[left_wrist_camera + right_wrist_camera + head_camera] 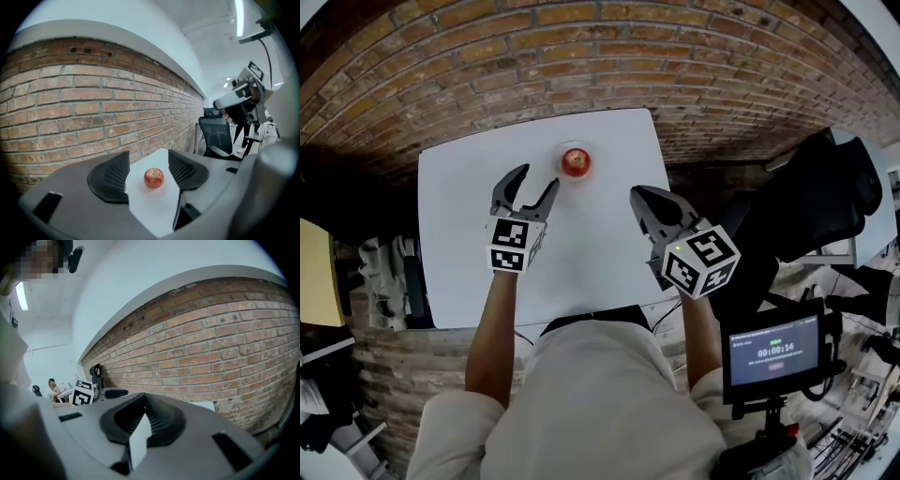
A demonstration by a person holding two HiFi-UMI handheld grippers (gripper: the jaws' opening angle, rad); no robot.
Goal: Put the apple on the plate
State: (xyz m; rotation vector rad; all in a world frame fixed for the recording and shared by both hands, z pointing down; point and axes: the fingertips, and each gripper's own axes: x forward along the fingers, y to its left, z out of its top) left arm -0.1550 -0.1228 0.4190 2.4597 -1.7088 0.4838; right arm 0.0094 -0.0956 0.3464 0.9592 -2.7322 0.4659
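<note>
Apple, red, sits upright on a small pale plate at the far middle of the white worktop, close to the edge by the brick wall. Stem faces up. Nothing touches the fruit or the plate.

Left tongs are held over the worktop w/ jaws spread apart and pointing toward the apple, tips near the plate but clear of it. In the left gripper view the apple and plate show in the gap btw the two black ribbed pads, further off along the worktop, not touched by either pad. Left tongs grip nothing.

Right tongs are off to the right of the plate, over the worktop's right side, well apart from the apple. Right gripper view: the jaws of the right tongs meet at the tips, closed on nothing, w/ brick wall ahead.

Each hand's marker cube shows in the head view, left and right. Black office chair stands right of the worktop; a small screen on a stand is lower right.
</note>
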